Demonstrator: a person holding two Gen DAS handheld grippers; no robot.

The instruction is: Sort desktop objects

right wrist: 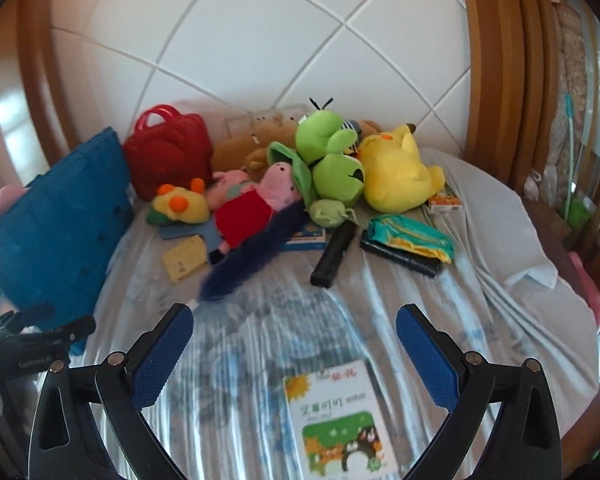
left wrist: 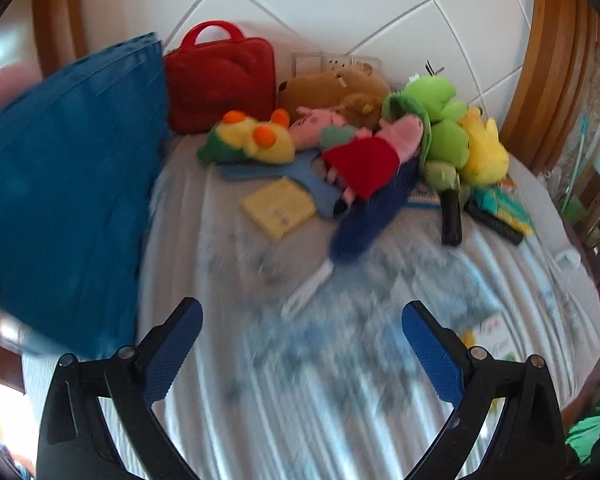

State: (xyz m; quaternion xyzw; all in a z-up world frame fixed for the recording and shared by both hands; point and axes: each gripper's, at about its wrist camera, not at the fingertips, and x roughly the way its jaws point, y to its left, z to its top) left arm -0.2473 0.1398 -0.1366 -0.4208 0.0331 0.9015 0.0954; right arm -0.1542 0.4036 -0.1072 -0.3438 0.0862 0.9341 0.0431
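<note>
Both tongs hang spread wide with nothing between their blue pads: the right tongs (right wrist: 294, 346) over a picture book (right wrist: 338, 420) lying flat on the rumpled striped sheet (right wrist: 480, 280), the left tongs (left wrist: 302, 346) over a bare stretch of that sheet, blurred in its own view. Further out, a dark blue feather duster (right wrist: 252, 258) trails from the toy heap toward the left tongs, its white handle end nearest them, and a small yellow booklet (right wrist: 184, 258) lies just beside it. A black remote-like stick (right wrist: 334, 256) and a teal and yellow packet (right wrist: 410, 236) resting on another black bar sit to the right. Behind them the soft toys are piled touching one another against the white padded headboard (right wrist: 300, 40): a pink pig in a red dress (right wrist: 256, 200), a yellow bird toy with orange spots (right wrist: 178, 204), a green frog plush (right wrist: 332, 160), a yellow Pikachu plush (right wrist: 396, 172) and a brown bear (left wrist: 336, 88). A red carry case (right wrist: 170, 156) stands upright beside a blue cushion (right wrist: 56, 216) on the left. Nothing looks sorted yet, I'd say. The book is thin and flat on soft cloth, so tongs closing on it could pinch the sheet or slide off its edge. Pulling the duster or pig could drag neighbouring toys, since the pile is tangled.
</note>
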